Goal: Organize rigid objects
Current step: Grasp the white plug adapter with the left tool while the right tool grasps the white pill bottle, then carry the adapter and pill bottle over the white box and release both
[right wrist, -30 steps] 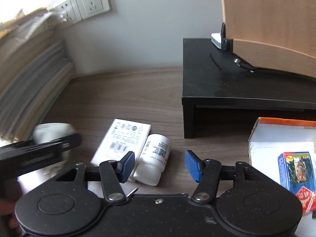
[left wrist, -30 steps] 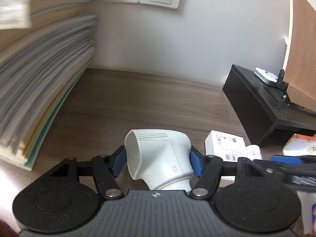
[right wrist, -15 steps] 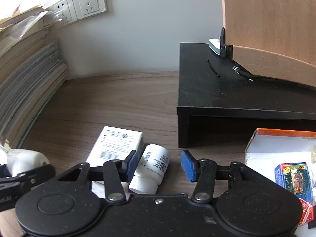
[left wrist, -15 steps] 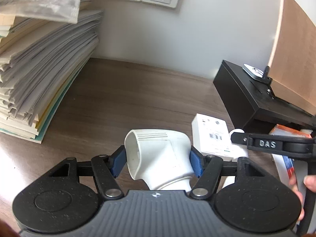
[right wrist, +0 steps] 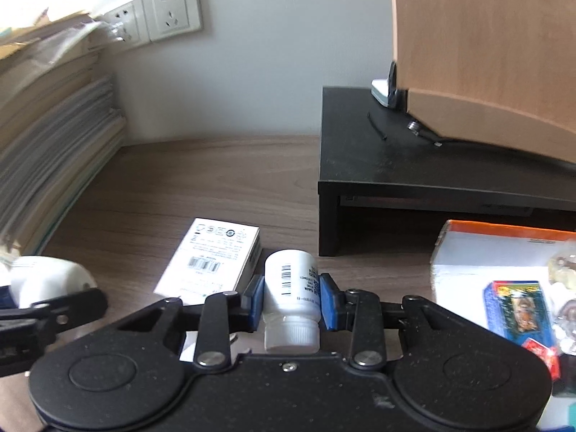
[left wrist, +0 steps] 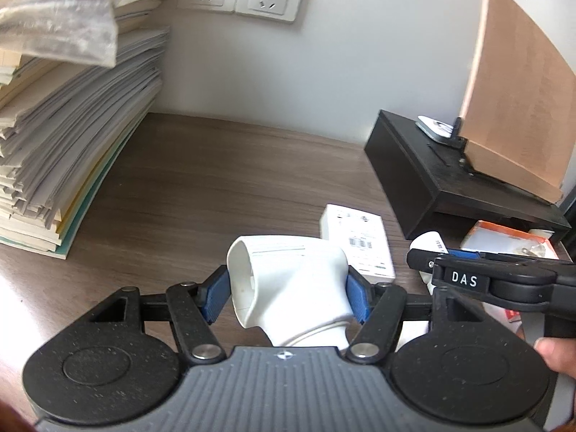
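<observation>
My left gripper (left wrist: 286, 297) is shut on a white plastic elbow piece (left wrist: 288, 273), held above the wooden desk (left wrist: 216, 187). My right gripper (right wrist: 291, 298) is closing on a small white bottle (right wrist: 291, 288) that lies cap toward the camera, and both blue pads touch its sides. A flat white box (right wrist: 212, 259) with a barcode lies just left of the bottle. In the right wrist view the elbow piece (right wrist: 46, 277) shows at the far left. In the left wrist view a finger (left wrist: 468, 277) of the right gripper crosses at the right, with the bottle (left wrist: 428, 241) partly hidden behind it.
A tall paper stack (left wrist: 64, 144) fills the left side. A black stand (right wrist: 414, 165) bearing a wooden panel (right wrist: 486, 54) sits at the back right. An orange-edged white box (right wrist: 486, 248) with a blue card pack (right wrist: 514, 306) is at the right. Wall sockets (right wrist: 172, 10) are behind.
The right gripper's jaws have come in from wide apart to both sides of the bottle. The left gripper drew back with the elbook piece, showing more of the desk.
</observation>
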Tool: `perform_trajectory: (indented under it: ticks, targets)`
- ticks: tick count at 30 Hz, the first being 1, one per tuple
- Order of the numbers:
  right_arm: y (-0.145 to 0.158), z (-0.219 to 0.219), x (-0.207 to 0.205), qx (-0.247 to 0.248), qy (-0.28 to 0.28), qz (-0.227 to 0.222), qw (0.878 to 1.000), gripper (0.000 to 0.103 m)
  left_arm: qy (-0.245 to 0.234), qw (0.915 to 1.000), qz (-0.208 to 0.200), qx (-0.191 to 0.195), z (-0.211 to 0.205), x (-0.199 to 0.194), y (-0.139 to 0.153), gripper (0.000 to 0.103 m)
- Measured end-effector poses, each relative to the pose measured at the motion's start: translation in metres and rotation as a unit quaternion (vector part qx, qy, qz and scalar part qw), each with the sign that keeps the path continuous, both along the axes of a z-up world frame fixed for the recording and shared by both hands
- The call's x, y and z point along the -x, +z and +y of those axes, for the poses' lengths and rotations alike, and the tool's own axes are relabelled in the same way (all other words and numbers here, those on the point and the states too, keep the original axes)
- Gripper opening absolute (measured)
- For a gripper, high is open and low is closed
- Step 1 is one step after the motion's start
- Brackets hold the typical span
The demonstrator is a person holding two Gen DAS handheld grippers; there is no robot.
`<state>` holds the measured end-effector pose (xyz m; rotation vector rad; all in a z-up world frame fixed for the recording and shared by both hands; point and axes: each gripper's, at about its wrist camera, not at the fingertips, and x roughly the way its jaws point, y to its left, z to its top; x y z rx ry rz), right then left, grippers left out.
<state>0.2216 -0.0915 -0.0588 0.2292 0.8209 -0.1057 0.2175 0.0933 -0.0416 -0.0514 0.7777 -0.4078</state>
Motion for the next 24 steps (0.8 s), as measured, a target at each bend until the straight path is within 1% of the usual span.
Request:
perform_trajectory:
  ticks: [5, 11, 15, 18, 20, 24]
  targets:
    - [0.024, -0.007, 0.032, -0.002, 0.001, -0.017, 1.0, 0.04, -0.011, 0.9999, -0.009, 0.003, -0.018, 0.022, 0.012, 0.066]
    - [0.049, -0.029, 0.086, -0.004, -0.005, -0.033, 0.999, 0.04, -0.032, 0.9994, -0.015, 0.006, -0.053, 0.07, 0.026, 0.066]
    - [0.062, -0.057, 0.134, 0.003, -0.017, -0.037, 0.999, 0.04, -0.046, 0.9988, -0.017, 0.006, -0.083, 0.11, 0.033, 0.066]
    - [0.069, -0.082, 0.172, 0.005, -0.026, -0.036, 0.999, 0.04, -0.056, 0.9983, -0.013, 0.015, -0.108, 0.137, 0.036, 0.066]
    - [0.071, -0.097, 0.196, 0.016, -0.033, -0.035, 0.999, 0.04, -0.064, 0.9978, -0.013, 0.016, -0.125, 0.153, 0.037, 0.066]
    - [0.07, -0.129, 0.238, 0.022, -0.052, -0.031, 0.998, 0.04, -0.077, 0.9968, -0.013, 0.013, -0.157, 0.179, 0.035, 0.066]
